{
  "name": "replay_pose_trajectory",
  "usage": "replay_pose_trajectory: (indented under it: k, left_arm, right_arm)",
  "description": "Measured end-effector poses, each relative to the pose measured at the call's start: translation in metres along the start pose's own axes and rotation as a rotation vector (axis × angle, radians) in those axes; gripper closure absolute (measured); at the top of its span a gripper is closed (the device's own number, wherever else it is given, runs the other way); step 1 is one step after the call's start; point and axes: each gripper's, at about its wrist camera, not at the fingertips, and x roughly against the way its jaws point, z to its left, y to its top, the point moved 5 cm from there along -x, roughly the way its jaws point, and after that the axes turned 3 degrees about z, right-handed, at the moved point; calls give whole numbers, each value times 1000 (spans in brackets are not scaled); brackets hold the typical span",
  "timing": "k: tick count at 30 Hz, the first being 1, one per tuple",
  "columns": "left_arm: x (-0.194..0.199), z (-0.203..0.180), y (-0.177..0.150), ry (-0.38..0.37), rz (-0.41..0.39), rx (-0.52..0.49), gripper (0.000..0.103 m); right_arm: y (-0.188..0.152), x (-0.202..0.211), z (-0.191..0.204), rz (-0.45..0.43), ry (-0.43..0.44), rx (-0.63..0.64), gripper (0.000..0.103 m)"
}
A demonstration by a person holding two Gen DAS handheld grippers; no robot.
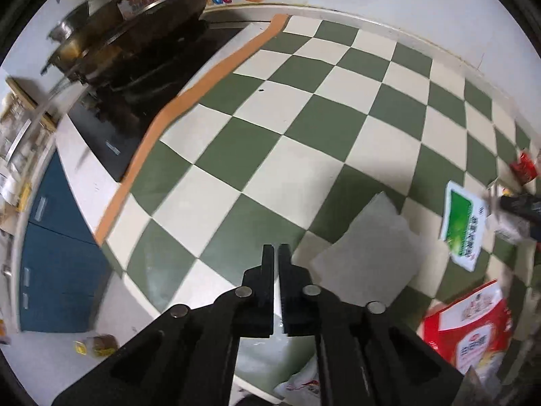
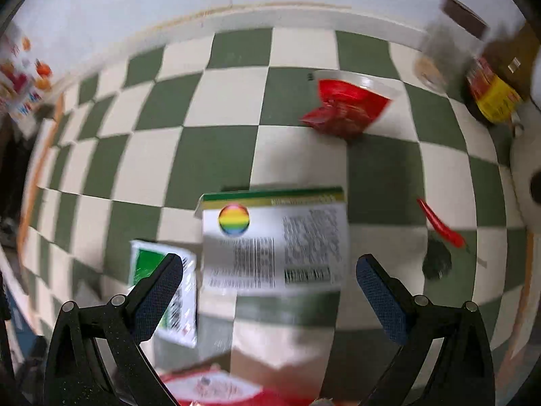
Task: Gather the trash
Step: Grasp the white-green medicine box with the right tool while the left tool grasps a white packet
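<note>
**Trash spread over checked cloth; L claw closed empty, R claw wide open**

Left wrist view: the left gripper [image 1: 275, 248] is seen w/ its black jaws closed together, nothing visible between the tips. It is pointed steeply down at the green-and-cream checked tablecloth [image 1: 304, 108]. A flat grey translucent plastic sheet [image 1: 368, 247] lies just right of the tips. Further right, a white packet w/ a green panel [image 1: 461, 225] is laid on the cloth, and a red-and-white printed bag [image 1: 470, 328] is seen at lower right. A small red wrapper [image 1: 524, 167] sits near the right edge, blurred. At upper left, a dark round pan [image 1: 148, 34] rests on a black stovetop [image 1: 135, 108], beside the cloth's orange border.

Right wrist view: the right gripper [image 2: 270, 267] is held w/ jaws spread wide, blue-padded fingers [image 2: 380, 291] apart, nothing gripped. A white carton w/ a rainbow circle and green top edge [image 2: 277, 237] lies on the cloth, seen betw. the fingers; contact cannot be told. The green-panel packet is just left of it, partly behind the left finger. A crumpled red wrapper w/ a clear rim [image 2: 348, 105] lies further off. A red chilli pepper [image 2: 439, 225] is seen right of the carton, a dark lump [image 2: 438, 260] just beside it. A yellow-and-red labelled bottle [image 2: 493, 94] is at upper right, blurred.
</note>
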Motion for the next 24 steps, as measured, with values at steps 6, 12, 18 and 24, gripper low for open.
replay_pose_trajectory:
  k: [6,12,18,24]
  left_arm:
    - [-49,-1,-24,-102,197,42,98]
    - [-48,4,-31,-240,189,42,40]
    - [-24,-13,-74,-284,214,-123,40]
    - [-29,-56,-100,-169,162,-315,50]
  right_arm:
    - [2,-25,2,30,-38,30,6]
    - [-13,12,-15,-37,56,20,6]
    - [-72,65,-36,-72,153,35,6]
    - [-137,60,-46,-4,160,43,6]
